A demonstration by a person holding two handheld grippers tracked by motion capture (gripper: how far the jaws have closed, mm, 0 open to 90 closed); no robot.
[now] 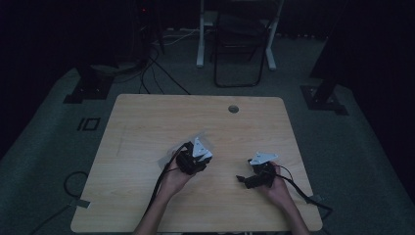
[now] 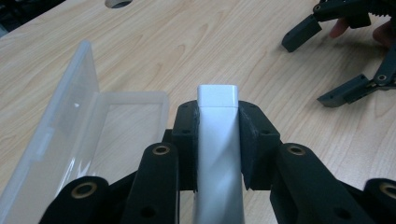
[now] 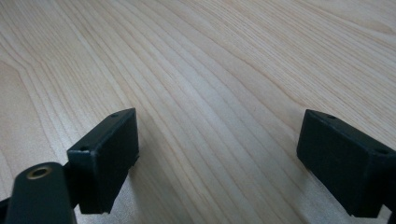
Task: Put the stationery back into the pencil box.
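Two grippers work over a wooden table [image 1: 147, 127].
Left gripper [image 2: 218, 140] pinches a white block [image 2: 215, 100] beside the open clear case [image 2: 107, 121]; right gripper [image 3: 219, 158] spread, empty. Best lowered level into the case.

White bar [image 2: 218, 154] cut off below.

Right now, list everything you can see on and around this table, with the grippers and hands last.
Table: one, light wood, centre, round cable hole at its far edge.
Plastic case: one, clear, lid open, on the table beside the left gripper.
White block: one, white, clamped between the left gripper's jaws.
Chair: one, dark frame, on the floor beyond the table.
Left gripper: one, black, shut on the white block.
Right gripper: one, black, jaws apart over bare wood.
Hands: two, at the near edge.
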